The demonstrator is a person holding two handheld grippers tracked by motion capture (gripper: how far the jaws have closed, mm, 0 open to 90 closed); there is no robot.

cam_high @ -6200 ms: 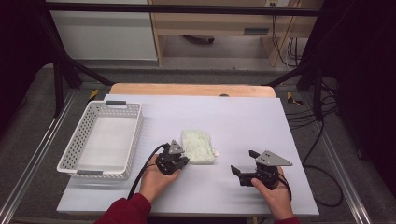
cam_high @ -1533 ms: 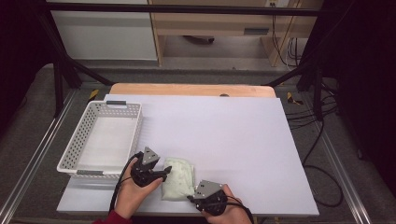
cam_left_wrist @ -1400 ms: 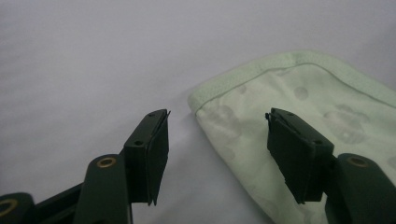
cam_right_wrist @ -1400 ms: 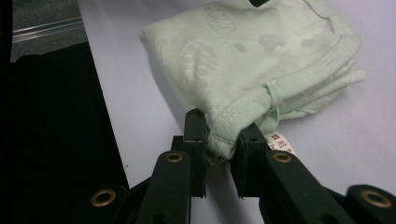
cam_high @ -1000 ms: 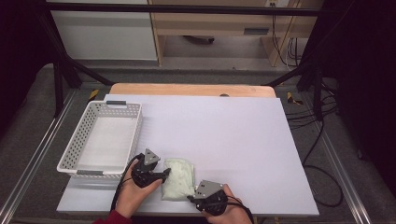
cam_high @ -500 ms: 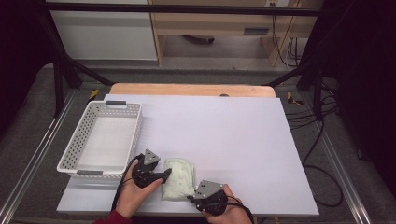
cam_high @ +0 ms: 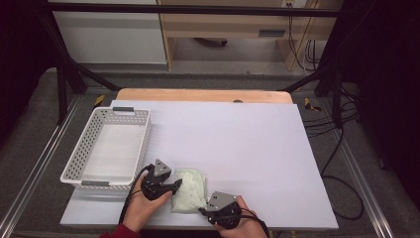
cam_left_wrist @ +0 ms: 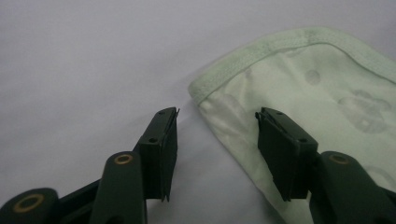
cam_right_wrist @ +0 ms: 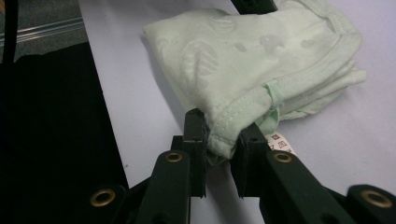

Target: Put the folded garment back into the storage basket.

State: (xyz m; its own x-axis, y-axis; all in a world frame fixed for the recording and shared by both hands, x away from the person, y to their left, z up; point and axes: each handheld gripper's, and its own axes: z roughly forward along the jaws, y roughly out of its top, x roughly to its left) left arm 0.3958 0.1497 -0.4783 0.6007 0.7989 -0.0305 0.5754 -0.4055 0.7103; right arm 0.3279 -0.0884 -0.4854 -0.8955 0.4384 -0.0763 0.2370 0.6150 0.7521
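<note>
A folded pale green garment (cam_high: 190,192) lies near the front edge of the white table (cam_high: 237,139). My right gripper (cam_high: 204,210) sits at its near corner, shut on the stitched hem (cam_right_wrist: 223,140), beside a small label (cam_right_wrist: 280,140). My left gripper (cam_high: 176,187) is at the garment's left side. In the left gripper view its jaws (cam_left_wrist: 217,140) stand apart and have just been closing. The garment's edge (cam_left_wrist: 233,121) lies between them, one jaw over the cloth (cam_left_wrist: 317,84) and the other over bare table, neither pressing on it.
A white perforated basket (cam_high: 143,144) stands at the table's left, just behind my left hand. A wooden board (cam_high: 203,95) runs along the back edge. The table's front edge lies right below both hands. Cables hang off to the right (cam_high: 337,148).
Since the oldest frame the garment has come from mid-table to the front edge, and both grippers have closed in on it. Over the last second nothing visibly moves in the high view.
</note>
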